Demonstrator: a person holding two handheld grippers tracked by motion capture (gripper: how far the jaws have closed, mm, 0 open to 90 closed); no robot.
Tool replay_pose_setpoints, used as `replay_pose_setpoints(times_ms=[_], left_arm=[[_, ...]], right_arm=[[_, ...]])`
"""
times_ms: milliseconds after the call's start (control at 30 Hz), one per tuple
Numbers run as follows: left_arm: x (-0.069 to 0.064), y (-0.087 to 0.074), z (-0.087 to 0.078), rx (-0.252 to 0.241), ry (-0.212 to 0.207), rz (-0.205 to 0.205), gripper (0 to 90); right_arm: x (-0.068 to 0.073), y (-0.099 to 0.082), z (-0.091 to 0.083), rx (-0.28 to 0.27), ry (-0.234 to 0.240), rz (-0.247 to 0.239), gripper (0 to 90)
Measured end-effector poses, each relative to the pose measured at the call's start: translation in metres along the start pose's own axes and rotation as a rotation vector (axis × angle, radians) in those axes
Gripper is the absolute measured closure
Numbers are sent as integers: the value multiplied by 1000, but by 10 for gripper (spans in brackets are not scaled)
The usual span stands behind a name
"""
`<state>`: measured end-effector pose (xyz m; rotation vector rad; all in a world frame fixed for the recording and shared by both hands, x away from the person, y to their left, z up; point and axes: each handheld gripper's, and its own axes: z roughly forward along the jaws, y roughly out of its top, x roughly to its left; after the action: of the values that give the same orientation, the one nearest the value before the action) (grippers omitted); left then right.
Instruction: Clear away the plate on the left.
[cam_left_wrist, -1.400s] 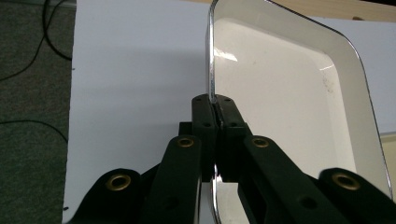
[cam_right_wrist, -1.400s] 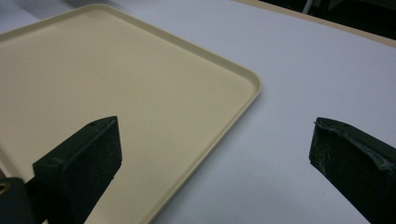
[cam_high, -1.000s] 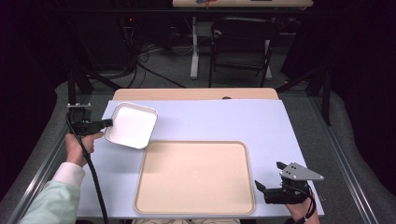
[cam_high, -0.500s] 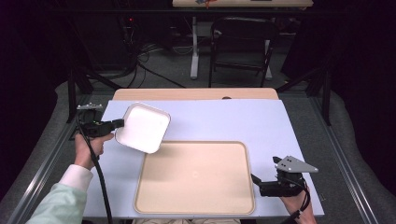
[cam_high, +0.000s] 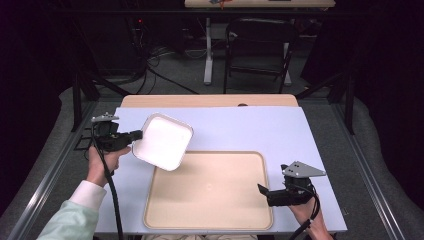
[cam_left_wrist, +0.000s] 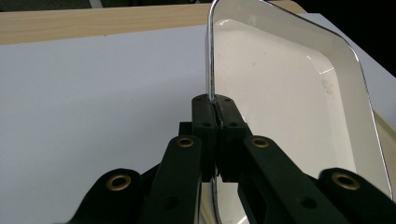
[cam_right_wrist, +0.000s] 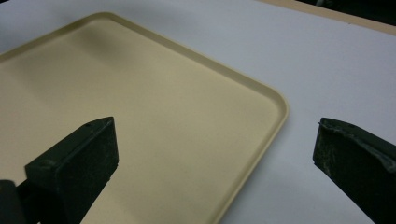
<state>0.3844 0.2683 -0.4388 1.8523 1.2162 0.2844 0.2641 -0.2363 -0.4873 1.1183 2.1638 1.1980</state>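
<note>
High view: the white dish (cam_high: 164, 141), pinched by its rim in the left gripper (cam_high: 136, 135), should be lowered level onto the beige tray (cam_high: 210, 220), while the right gripper (cam_high: 261, 190) is kept agape beside it.

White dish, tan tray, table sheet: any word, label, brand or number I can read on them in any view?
None can be read.
White dish: plain; only faint specks inside, no lettering.
Tan tray: no print; a tiny mark near its middle in the high view is too small to read.
Table sheet: blank.
Left claw, shut on the dish's rim: no marking.
Right claw, open: no marking.
</note>
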Motion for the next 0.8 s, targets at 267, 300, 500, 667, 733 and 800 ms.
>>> replay_pose_setpoints(times_ms=[267, 300, 500, 667, 733, 800], left_arm=[[-15, -2, 5, -17, -37, 17, 881], [-16, -2, 6, -18, -40, 19, 881], [-28, -7, 13, -27, -62, 28, 881], [-37, -16, 20, -32, -99, 26, 881], [-41, -20, 23, -32, -109, 30, 881], [-44, -24, 27, -33, -124, 27, 881]], right_arm=[[10, 11, 17, 16, 37, -19, 0], [12, 14, 20, 19, 51, -19, 0], [20, 25, 31, 12, 82, 6, 0], [27, 33, 40, 6, 105, 6, 0], [29, 35, 43, 9, 120, 7, 0], [32, 37, 47, 14, 132, -1, 0]])
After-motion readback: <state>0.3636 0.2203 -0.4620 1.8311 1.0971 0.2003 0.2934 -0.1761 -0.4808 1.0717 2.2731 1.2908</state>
